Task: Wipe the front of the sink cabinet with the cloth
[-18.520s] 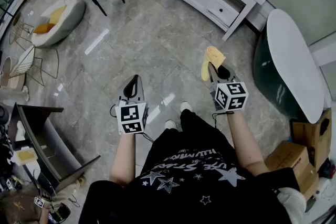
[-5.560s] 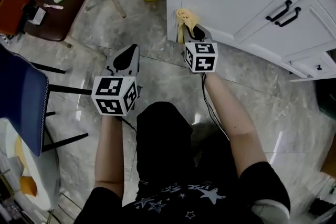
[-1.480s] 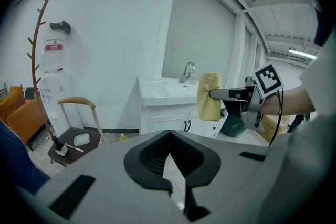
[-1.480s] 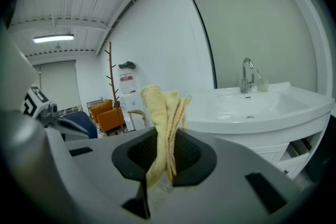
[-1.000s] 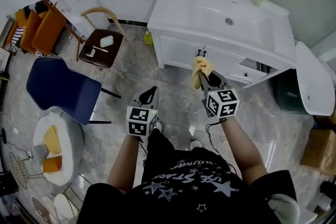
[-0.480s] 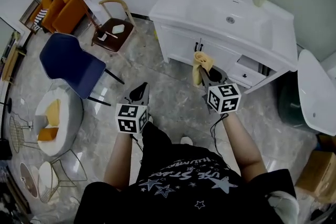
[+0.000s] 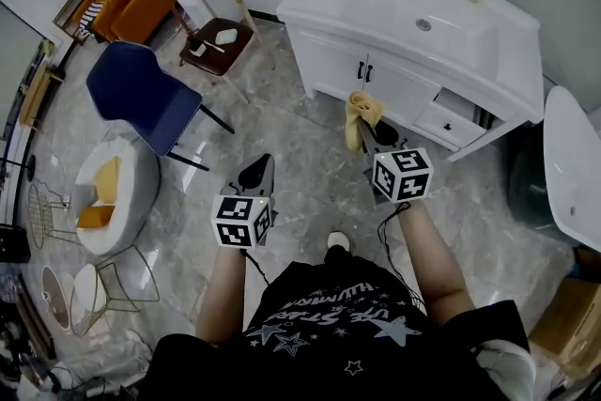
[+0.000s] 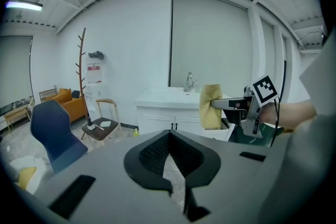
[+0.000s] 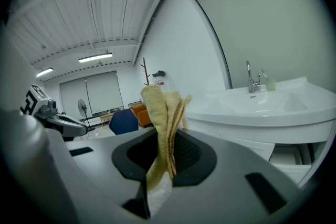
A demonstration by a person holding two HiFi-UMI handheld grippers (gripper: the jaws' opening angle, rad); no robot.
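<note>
From above, the person stands on the grey stone floor [image 7: 282, 136] a step back from the sink cabinet [image 7: 385, 82], both arms held out. The right tongs [image 7: 368, 131] pinch a yellow cloth [image 7: 361, 108], which stands up in a folded bunch above the tips. It is near the cabinet's white doors but not touching them. The left tongs [image 7: 260, 166] hang over bare floor, well apart from the cabinet, with a blue chair [image 7: 141, 97] off to their left.

Looking along the left tongs [image 8: 169, 136], the two tips meet and nothing sits between them, so they are pressed together and empty. Beyond them the cloth [image 8: 211, 107] droops from the other tongs in front of the cabinet [image 8: 157, 122].

Looking along the right tongs [image 9: 166, 150], the cloth [image 9: 161, 123] is clamped between them, most of it rising past the tips as a loose upright fold. The cabinet front [image 9: 252, 136] lies ahead and to the right, with the tap [image 9: 252, 78] above.

I'd say no wiping is under way at this instant, since the cloth has to reach the front first. To do it well, the free fold should lie flat against a door panel, so that fabric and not the hard tips meets the paint. It can then be drawn in long overlapping passes from top to bottom, working around the dark handles [image 7: 362, 70]. The drawer [image 7: 439, 121] at the right looks a little open and could catch the cloth. A bunch held that high may also flop over under pressure.
</note>
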